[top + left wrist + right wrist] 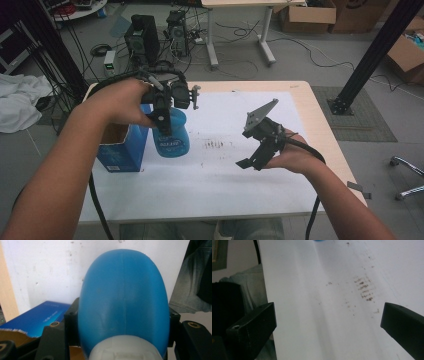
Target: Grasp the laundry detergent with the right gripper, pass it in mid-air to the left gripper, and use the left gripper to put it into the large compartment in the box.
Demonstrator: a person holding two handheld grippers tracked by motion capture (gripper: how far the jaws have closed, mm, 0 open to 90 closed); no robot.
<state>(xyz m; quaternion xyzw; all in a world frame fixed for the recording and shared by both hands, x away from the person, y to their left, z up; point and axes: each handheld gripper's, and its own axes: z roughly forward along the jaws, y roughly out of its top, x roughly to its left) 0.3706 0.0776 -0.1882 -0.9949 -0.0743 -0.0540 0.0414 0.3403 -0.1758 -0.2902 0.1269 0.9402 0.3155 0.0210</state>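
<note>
While the left gripper (167,117) clamps the lifted blue bottle (172,135) beside the blue carton (120,150), the right gripper (255,157) is open; boxing seems left.

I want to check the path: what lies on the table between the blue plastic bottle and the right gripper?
In the high view, only brown stains on the white table sheet.

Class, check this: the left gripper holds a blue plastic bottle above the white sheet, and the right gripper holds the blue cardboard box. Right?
Not quite. The right gripper holds nothing: the right gripper view shows its jaws wide apart over the white sheet. The left gripper does hold the blue plastic bottle.
</note>
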